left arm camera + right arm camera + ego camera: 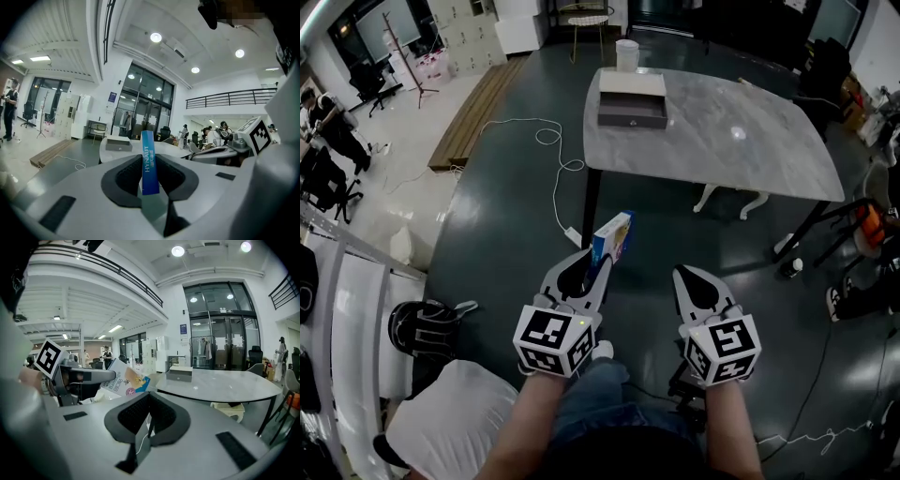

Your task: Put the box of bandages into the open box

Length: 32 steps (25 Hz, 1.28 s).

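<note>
Head view, open box (632, 98) on table (741, 141), bandage box (612, 239) in left hand-held gripper (596, 261)

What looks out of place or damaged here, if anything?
Nothing is spilled or damaged. The only untidy thing is a white cable lying in loose loops on the floor beside the table.

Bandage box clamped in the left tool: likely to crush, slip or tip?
Probably light and fairly stiff: the bandage box stands out of the left tool without sagging. Its thin card may dent. Its narrow edge suggests easy toppling.
</note>
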Tool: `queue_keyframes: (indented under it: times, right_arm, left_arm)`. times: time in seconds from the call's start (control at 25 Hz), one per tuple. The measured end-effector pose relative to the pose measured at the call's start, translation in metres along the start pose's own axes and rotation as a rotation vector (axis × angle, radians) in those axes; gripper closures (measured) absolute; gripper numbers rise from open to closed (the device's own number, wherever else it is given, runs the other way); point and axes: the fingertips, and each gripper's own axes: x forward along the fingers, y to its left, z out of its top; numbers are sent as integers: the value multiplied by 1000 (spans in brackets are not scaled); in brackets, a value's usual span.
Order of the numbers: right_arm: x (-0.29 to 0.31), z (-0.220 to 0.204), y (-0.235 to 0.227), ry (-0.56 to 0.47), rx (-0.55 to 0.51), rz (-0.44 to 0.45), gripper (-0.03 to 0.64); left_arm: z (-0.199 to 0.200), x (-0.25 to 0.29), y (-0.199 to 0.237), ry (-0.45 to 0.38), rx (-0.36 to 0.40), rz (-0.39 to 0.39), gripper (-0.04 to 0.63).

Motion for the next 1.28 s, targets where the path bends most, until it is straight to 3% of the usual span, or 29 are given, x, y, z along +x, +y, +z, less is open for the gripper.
queue_keyframes:
  times: [0.32, 0.6, 1.12, 1.28]
  right_arm:
    - [43, 19, -7, 5, -2, -19, 592]
    - [63, 26, -41, 9, 19, -28, 592]
    - [149, 93, -169, -65, 12, 45, 592]
    - [169, 104, -190, -70, -4, 90, 592]
  left_arm:
    - [18, 28, 38, 6, 15, -27, 502]
    - [21, 61, 51, 23, 10, -8, 502]
    - [81, 201, 72, -24, 43, 102, 502]
    - [92, 226, 71, -38, 53, 134, 502]
